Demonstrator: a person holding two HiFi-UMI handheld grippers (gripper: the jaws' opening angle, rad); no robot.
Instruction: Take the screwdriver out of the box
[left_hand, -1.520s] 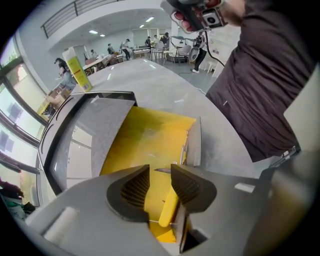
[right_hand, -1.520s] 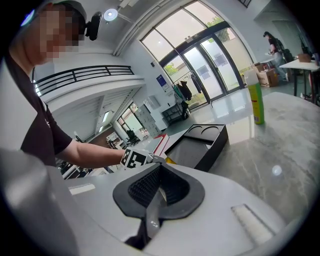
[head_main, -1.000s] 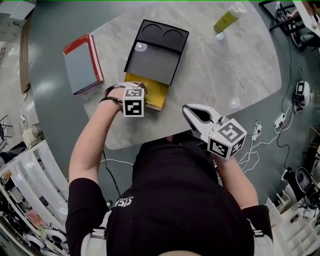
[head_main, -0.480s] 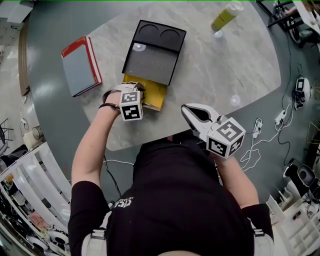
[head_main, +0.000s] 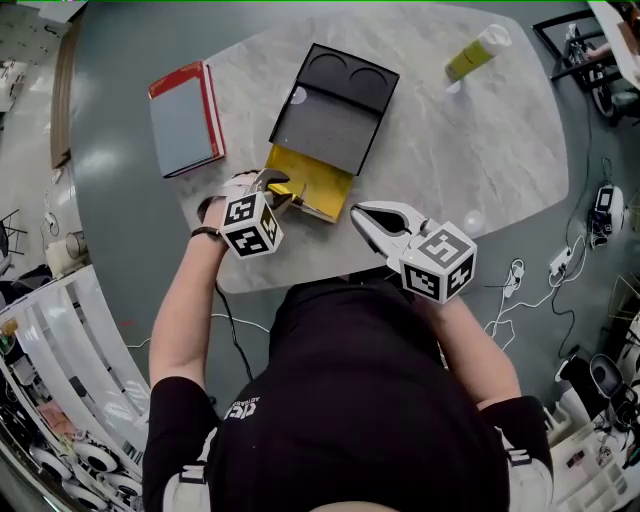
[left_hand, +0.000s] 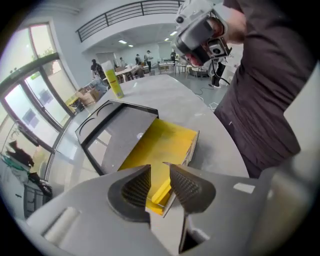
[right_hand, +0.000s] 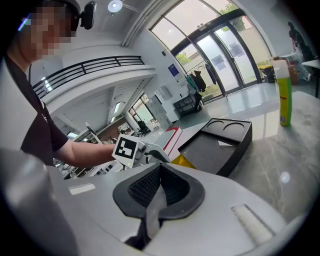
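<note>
Now the left gripper (head_main: 272, 186) hangs over the near end of the open yellow box (head_main: 322, 178), pointing steeply down at it. In the left gripper view its jaws (left_hand: 160, 180) stand partly apart, having just been closing a little, and a short yellow bar (left_hand: 161, 192) lies between them at the box's near edge. The pads do not seem to press on it. That bar may be the screwdriver's handle or only a flap of the box; the view is too close to tell which. The box lies on the marble table (head_main: 470, 150), its far end tucked under a black tray (head_main: 330, 115). The right gripper (head_main: 358, 212) hovers just right of the box, near the table's front edge, apart from it. Its own view shows the jaws (right_hand: 160, 171) pressed together with nothing between them. A red-edged book (head_main: 185, 120) lies at the table's left, and a yellow-green bottle (head_main: 475, 52) lies at the far right.
</note>
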